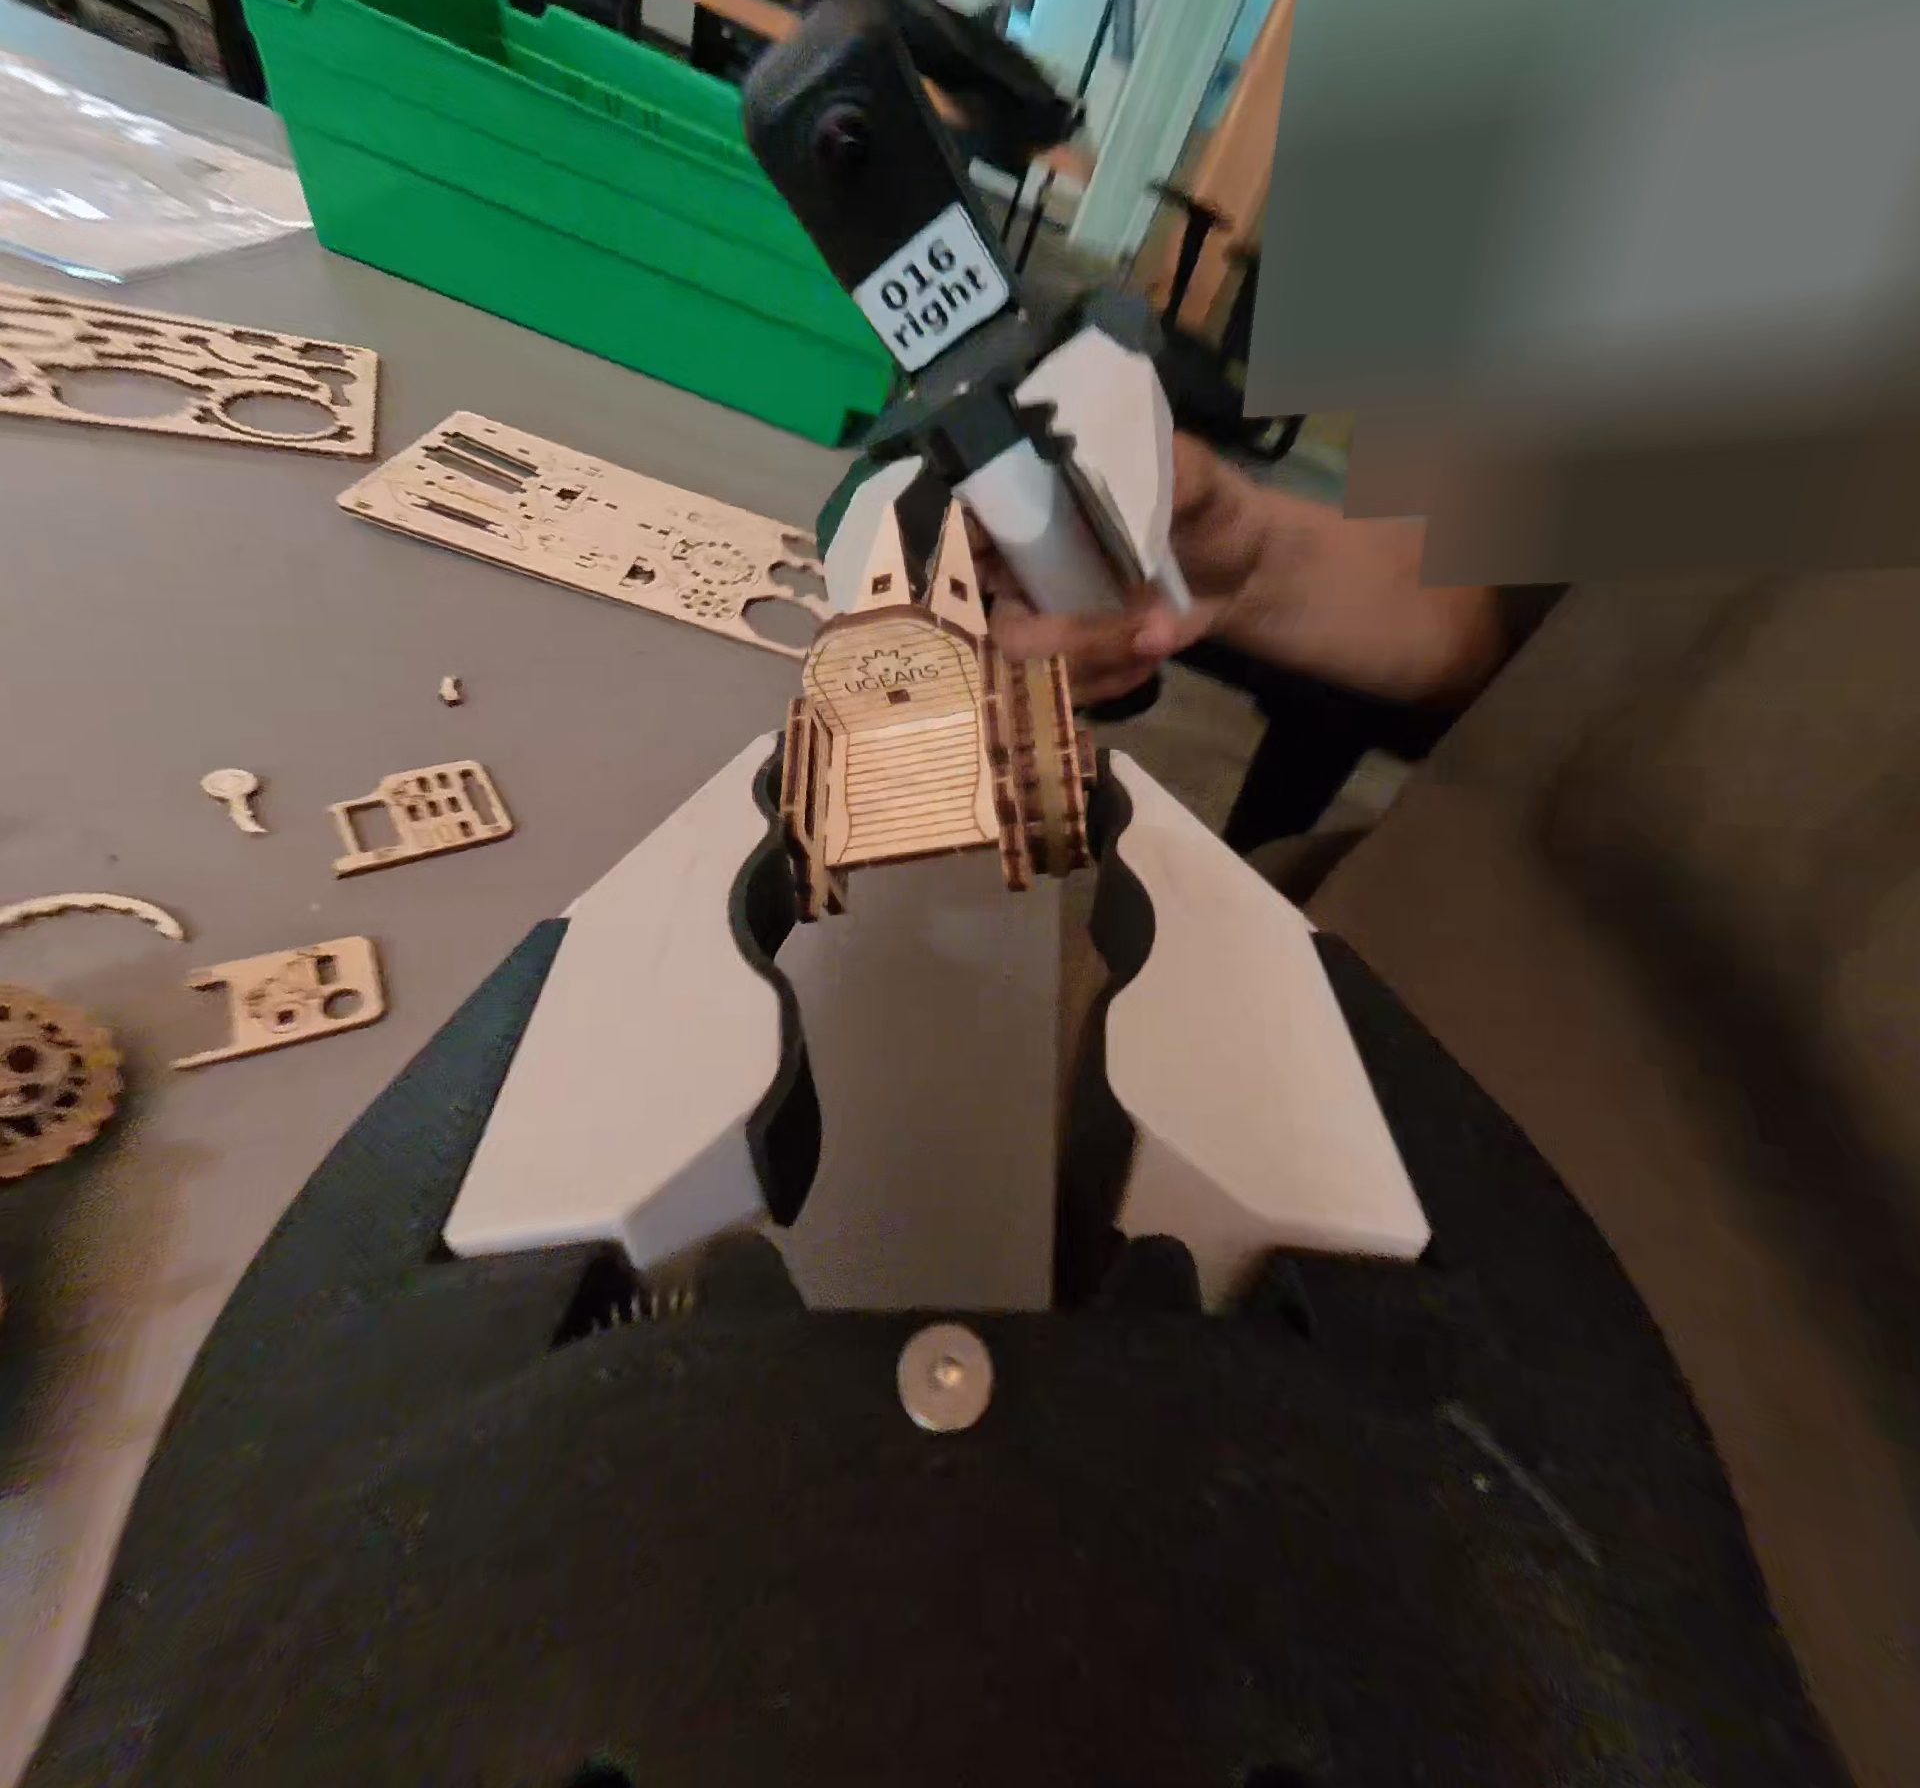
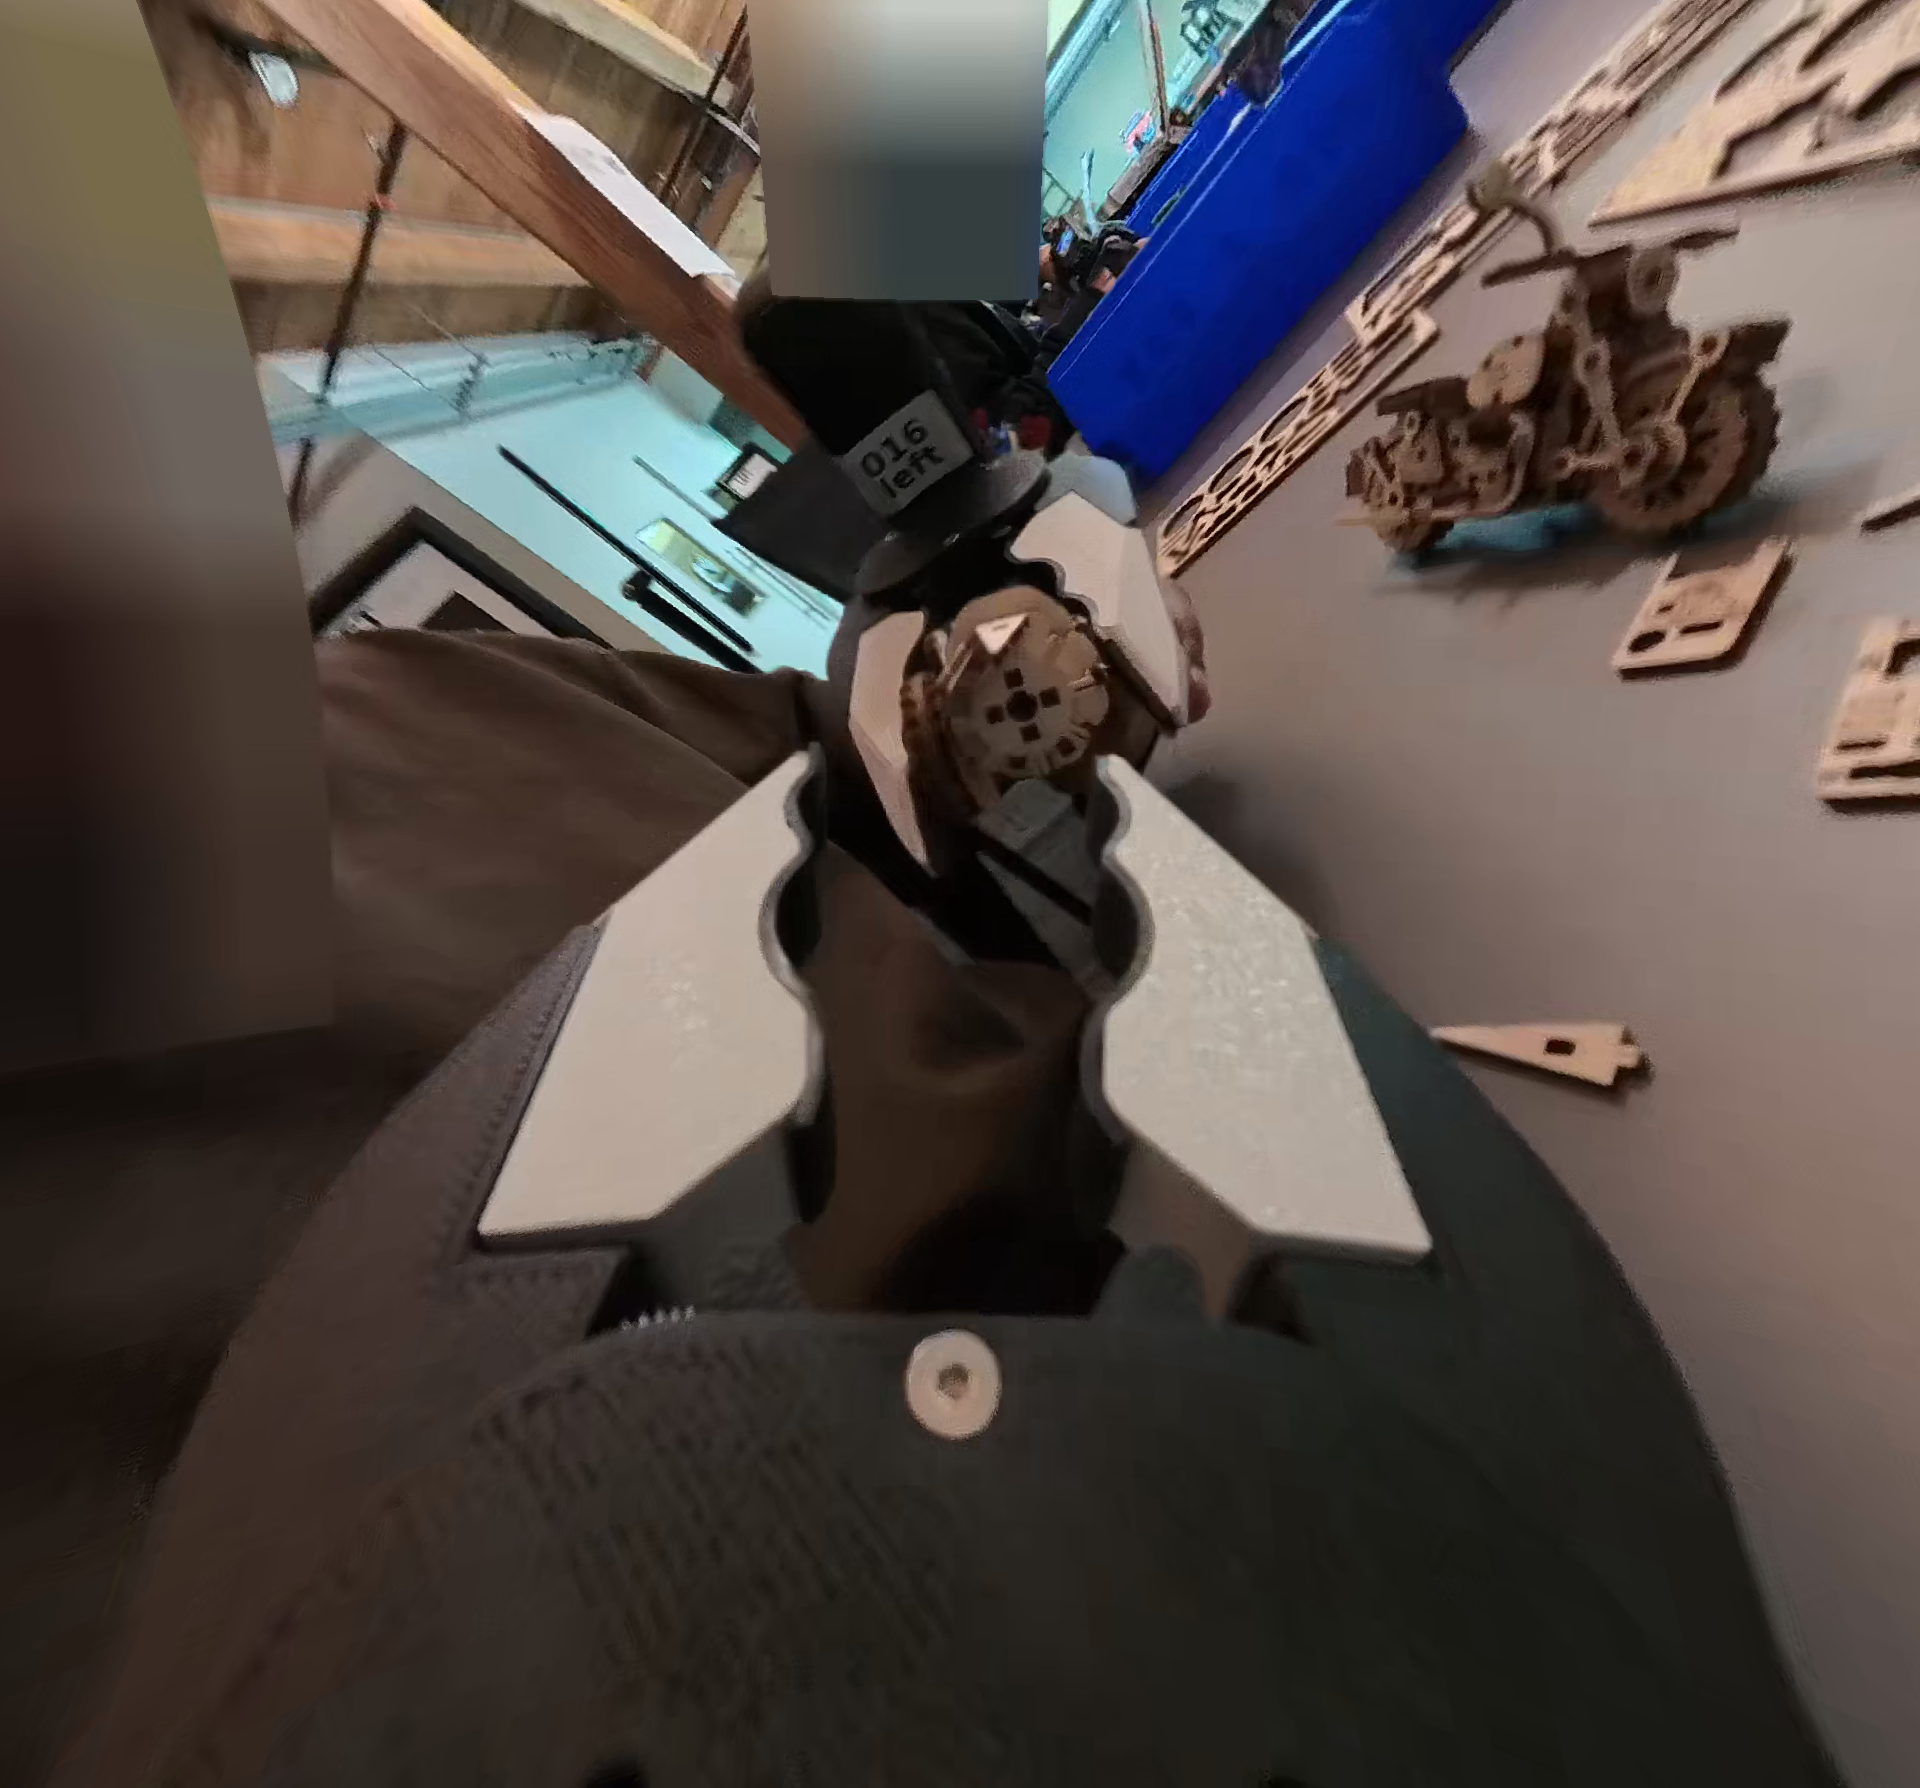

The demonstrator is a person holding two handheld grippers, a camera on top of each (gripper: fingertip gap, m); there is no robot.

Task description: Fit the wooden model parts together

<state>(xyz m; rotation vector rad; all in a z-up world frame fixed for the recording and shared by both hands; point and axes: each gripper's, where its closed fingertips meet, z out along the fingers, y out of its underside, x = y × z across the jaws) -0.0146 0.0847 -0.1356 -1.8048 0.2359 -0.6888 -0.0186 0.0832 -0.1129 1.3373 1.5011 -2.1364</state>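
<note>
I see the grey table (image 1: pixel 208 616) widest in my left wrist view, with a green bin (image 1: pixel 540 180) at its far side; only my right wrist view shows a blue bin (image 2: pixel 1247 263) and a finished wooden motorcycle (image 2: pixel 1579 408) standing near it. Flat punched-out wooden sheets (image 1: pixel 582 523) lie in front of the green bin, and smaller loose pieces (image 1: pixel 421 816) are scattered nearer me.

My left gripper (image 1: pixel 935 803) is clenched on the wooden model (image 1: pixel 914 782), held up off the table between its fingertips; from here I see a slatted seat-like panel with a gear at its right side. The right wrist view shows the same model end-on, as a round toothed disc (image 2: pixel 1023 710).

My right gripper (image 1: pixel 920 533) comes in from beyond, pinching a pointed wooden part (image 1: pixel 951 575) whose lower end is touching the model's top. In its own view, that part sits by the right fingertip, too blurred to judge. A similar pointed piece (image 2: pixel 1538 1052) lies alone on the table.
</note>
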